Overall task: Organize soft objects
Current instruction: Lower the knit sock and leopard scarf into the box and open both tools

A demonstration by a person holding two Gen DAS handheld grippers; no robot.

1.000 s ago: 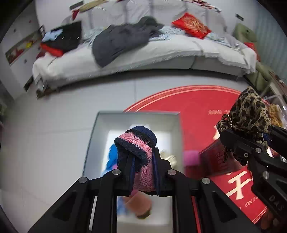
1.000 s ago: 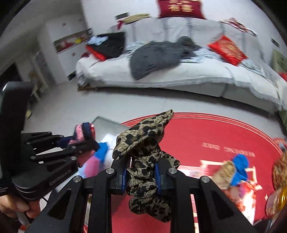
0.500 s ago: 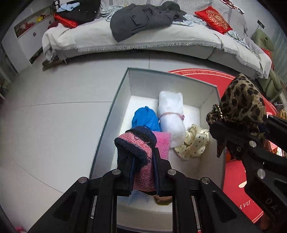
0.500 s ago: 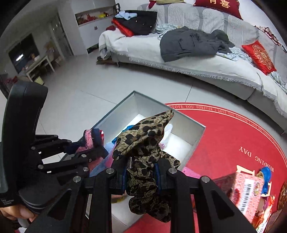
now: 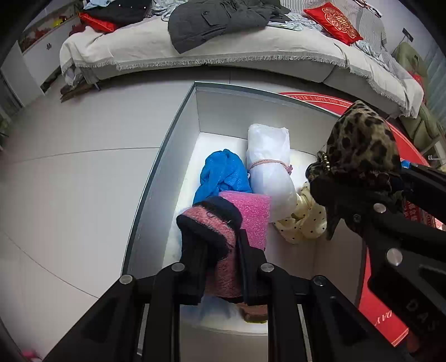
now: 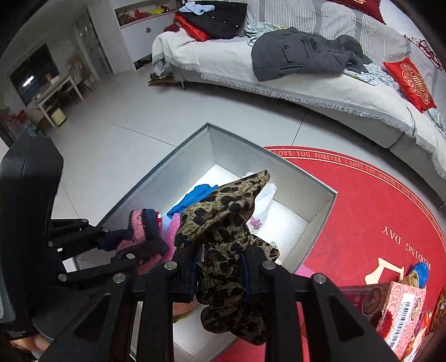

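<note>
An open grey box (image 5: 156, 183) stands on the floor below both grippers. Inside lie a blue cloth (image 5: 223, 175), a white tied roll (image 5: 270, 164), a pink cloth (image 5: 251, 214) and a cream dotted cloth (image 5: 303, 222). My left gripper (image 5: 220, 239) is shut on a pink and navy knitted piece (image 5: 214, 222), held over the box's near left part. My right gripper (image 6: 220, 256) holds a leopard-print scarf (image 6: 223, 211) over the box's right side. Its jaws are opening, and the scarf still sits pressed between the pads and hangs down below them.
A long sofa (image 5: 251, 55) with a grey jacket (image 5: 217, 19) and a red cushion (image 5: 334, 22) runs across the back. A round red rug (image 6: 376, 208) lies right of the box, with a patterned carton (image 6: 395, 309) on it. Grey tiled floor (image 5: 69, 181) spreads to the left.
Both grippers have come down and tipped over the box, which now fills the middle of both views. Each still carries the same cloth.
</note>
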